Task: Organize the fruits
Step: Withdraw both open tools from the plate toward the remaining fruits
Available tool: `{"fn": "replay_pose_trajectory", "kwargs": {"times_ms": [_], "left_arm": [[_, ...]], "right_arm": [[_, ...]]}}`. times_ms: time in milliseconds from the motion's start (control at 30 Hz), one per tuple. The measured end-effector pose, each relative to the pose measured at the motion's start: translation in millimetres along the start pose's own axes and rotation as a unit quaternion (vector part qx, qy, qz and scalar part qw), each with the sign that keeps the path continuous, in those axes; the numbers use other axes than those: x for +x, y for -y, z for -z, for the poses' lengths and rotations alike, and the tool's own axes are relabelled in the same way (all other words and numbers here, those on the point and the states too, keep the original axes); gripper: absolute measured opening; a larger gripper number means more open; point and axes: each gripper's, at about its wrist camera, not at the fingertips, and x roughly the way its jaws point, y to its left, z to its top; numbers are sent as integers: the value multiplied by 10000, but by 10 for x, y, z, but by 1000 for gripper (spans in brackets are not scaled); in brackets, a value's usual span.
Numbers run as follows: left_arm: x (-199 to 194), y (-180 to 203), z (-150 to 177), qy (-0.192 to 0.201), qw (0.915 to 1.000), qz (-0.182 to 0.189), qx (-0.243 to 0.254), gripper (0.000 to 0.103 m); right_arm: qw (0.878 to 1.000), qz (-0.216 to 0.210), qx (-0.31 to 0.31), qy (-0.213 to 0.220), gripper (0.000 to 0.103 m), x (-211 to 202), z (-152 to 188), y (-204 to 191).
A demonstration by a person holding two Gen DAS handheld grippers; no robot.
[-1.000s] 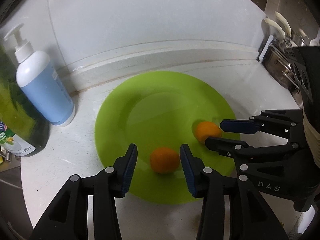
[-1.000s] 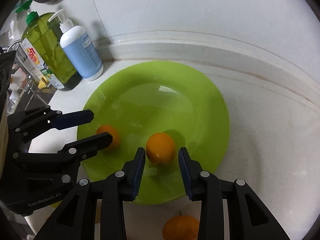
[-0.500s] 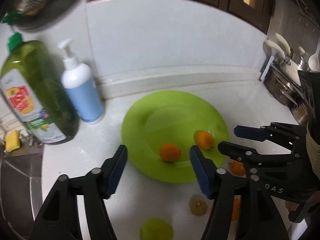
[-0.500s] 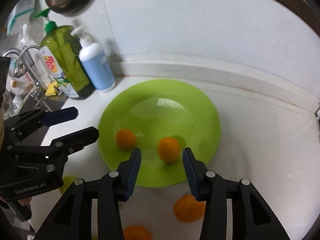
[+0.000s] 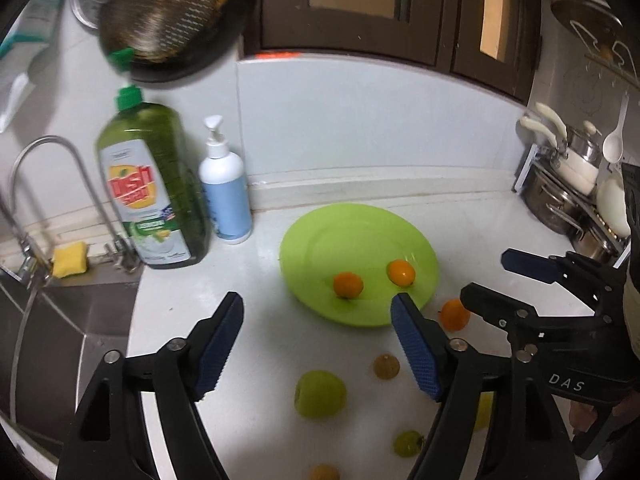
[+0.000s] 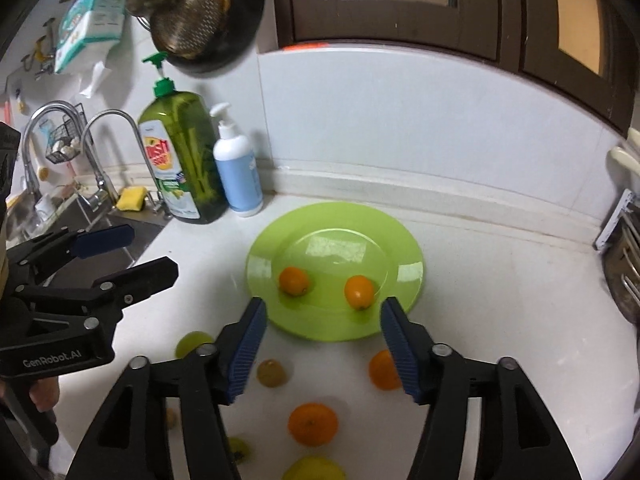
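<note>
**Two oranges set on the plate**

The left gripper (image 5: 316, 344) is held with jaws wide, just opened, nothing between them. Two small oranges (image 6: 294, 281) are seen on the green plate (image 6: 336, 220). The right gripper (image 6: 322, 344) is likewise spread and empty.
</note>
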Motion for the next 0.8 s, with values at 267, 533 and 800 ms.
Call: {"fn": "replay_pose_trajectory", "kwargs": {"times_ms": [267, 533, 800], "left_arm": [[-401, -40, 258, 306, 9993, -195, -52, 89], [-675, -120, 543, 537, 9978, -343, -159, 93], [-674, -145, 860, 90, 9986, -463, -223, 93]], "right_arm": [[9995, -68, -112, 304, 67, -306, 191, -255], [9986, -84, -118, 510, 67, -500, 379, -411], [9992, -143, -146, 351, 67, -499, 640, -558]]}}
